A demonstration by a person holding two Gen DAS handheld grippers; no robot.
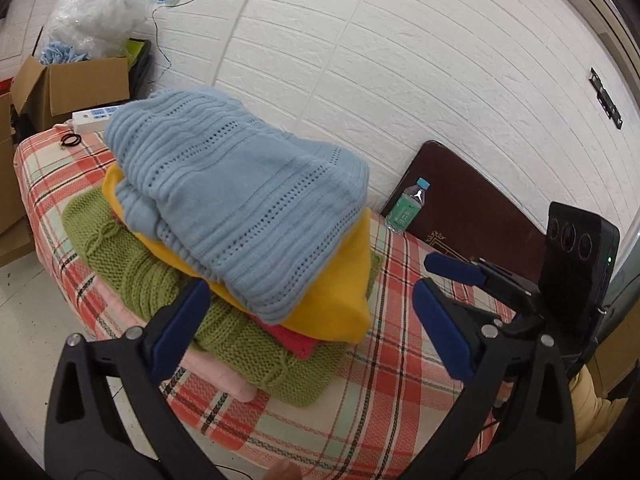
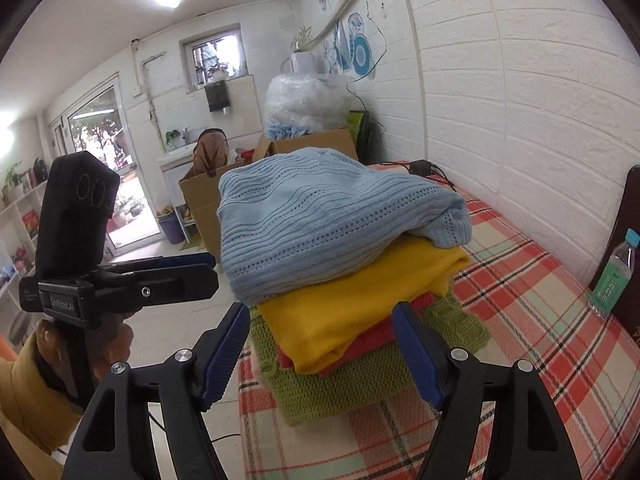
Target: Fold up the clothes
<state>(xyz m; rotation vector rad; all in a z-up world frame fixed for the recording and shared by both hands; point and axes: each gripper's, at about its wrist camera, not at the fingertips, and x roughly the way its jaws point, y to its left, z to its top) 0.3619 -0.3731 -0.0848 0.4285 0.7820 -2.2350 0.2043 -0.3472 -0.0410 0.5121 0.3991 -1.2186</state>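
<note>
left gripper (image 1: pixel 312 324) wide open, empty | right gripper (image 2: pixel 324 350) likewise | both angled down before stack (image 1: pixel 240 216)

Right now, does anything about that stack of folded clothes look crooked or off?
Yes. The light blue knit on top sits askew, bulging and hanging past the yellow garment below. The green knit at the bottom lies flat on the plaid cover. Nothing looks spilled or damaged.
</note>
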